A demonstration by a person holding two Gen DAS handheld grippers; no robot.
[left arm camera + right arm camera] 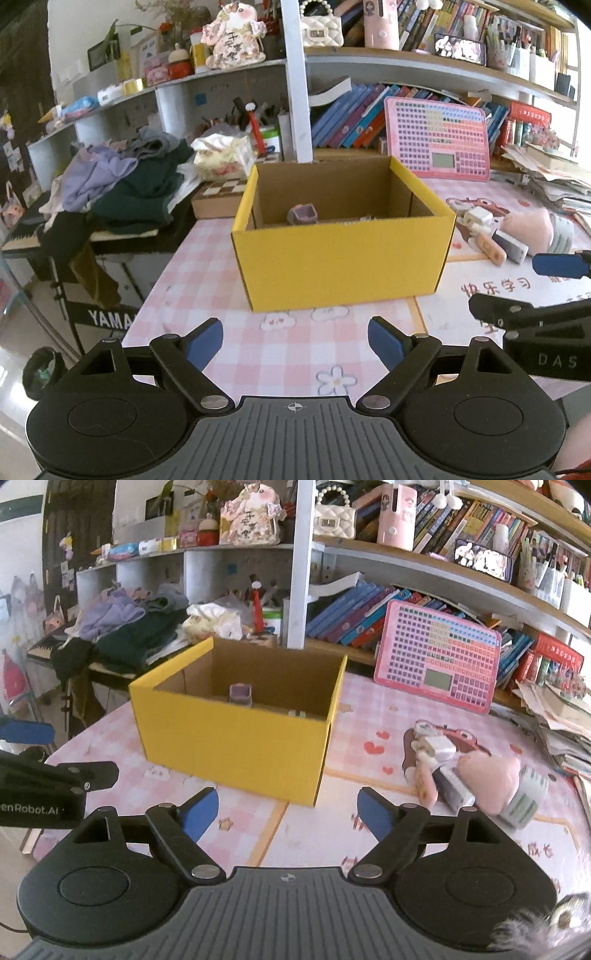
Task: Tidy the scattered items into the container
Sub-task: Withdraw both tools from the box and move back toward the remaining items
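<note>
While both hands hovered over the pink checked cloth (pixel 295 354), the left gripper (pixel 295 345) stood wide with nothing between its blue pads (pixel 205 343), and the right gripper (pixel 288 814) stood wide and empty too. Straight beyond the left fingers sat the yellow box (pixel 343 266), a small purple item (pixel 303 215) inside near its back wall. Ahead and right of the right fingers lay the loose pile: a white charger (pixel 437 747), a pink plush (pixel 487 779) and a pale roll (pixel 526 799), touching one another. Farther back leaned a pink keyboard toy (pixel 439 657).
</note>
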